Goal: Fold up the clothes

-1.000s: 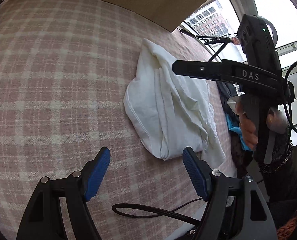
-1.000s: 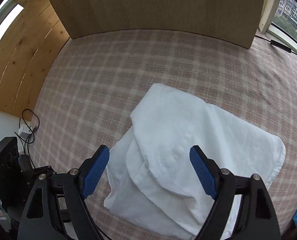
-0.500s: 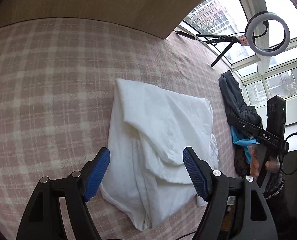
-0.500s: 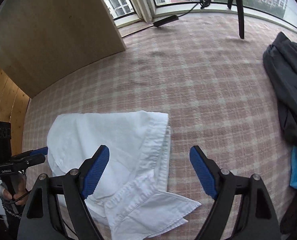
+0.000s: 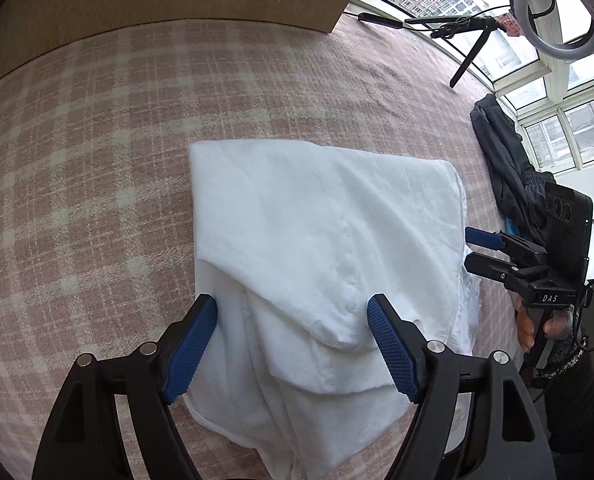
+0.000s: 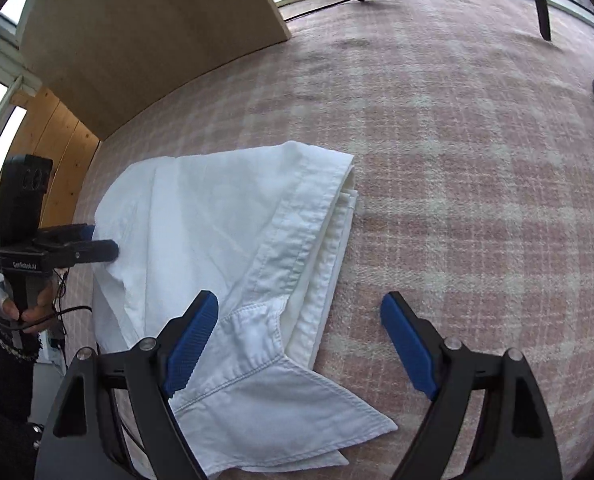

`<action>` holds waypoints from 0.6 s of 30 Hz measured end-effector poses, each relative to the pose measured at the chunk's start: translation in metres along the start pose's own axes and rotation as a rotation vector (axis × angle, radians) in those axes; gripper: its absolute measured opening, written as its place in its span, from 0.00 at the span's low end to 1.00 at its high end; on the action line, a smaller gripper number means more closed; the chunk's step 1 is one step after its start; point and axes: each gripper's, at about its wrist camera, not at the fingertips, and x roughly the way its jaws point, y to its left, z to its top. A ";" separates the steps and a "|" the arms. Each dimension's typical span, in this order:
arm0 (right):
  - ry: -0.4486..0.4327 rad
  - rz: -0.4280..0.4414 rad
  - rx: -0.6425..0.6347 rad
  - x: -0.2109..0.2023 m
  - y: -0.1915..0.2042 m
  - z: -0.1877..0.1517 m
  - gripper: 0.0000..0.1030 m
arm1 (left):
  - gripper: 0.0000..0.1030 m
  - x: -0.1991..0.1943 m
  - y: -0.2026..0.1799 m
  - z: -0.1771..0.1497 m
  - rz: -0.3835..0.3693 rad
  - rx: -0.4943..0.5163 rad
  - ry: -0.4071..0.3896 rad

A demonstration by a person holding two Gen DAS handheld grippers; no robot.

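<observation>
Fingers [image 5: 193,350] of the left gripper [image 5: 293,346] stand wide apart over the near end of the white shirt [image 5: 321,240], one blue pad at its left edge, the other above its layered folds; whether either pad presses the cloth cannot be told. The shirt lies folded into a rough rectangle on a pink plaid cover [image 5: 97,152]. In the right wrist view the right gripper [image 6: 299,346] is also spread wide, its left finger over the collar [image 6: 273,384] and its right finger above bare plaid. From the left view the right gripper's tips sit at the shirt's right edge, partly hidden behind the cloth, so contact is unclear. A hand [image 5: 527,326] grips that handle, mostly cut off by the frame. Dark clothing [image 5: 505,168] lies well apart near the window, its far end hidden behind the device. A ring light [image 5: 553,8] is clipped at the top edge.
</observation>
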 end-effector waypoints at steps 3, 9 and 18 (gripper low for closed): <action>-0.023 0.042 -0.056 0.003 0.006 -0.008 0.80 | 0.73 0.002 -0.003 -0.002 0.019 0.017 0.008; -0.017 0.137 -0.039 0.015 0.012 -0.001 0.60 | 0.74 0.008 -0.014 -0.001 0.066 0.064 0.045; -0.028 0.195 -0.033 0.004 0.003 -0.005 0.44 | 0.73 0.010 -0.017 -0.002 0.072 0.079 0.048</action>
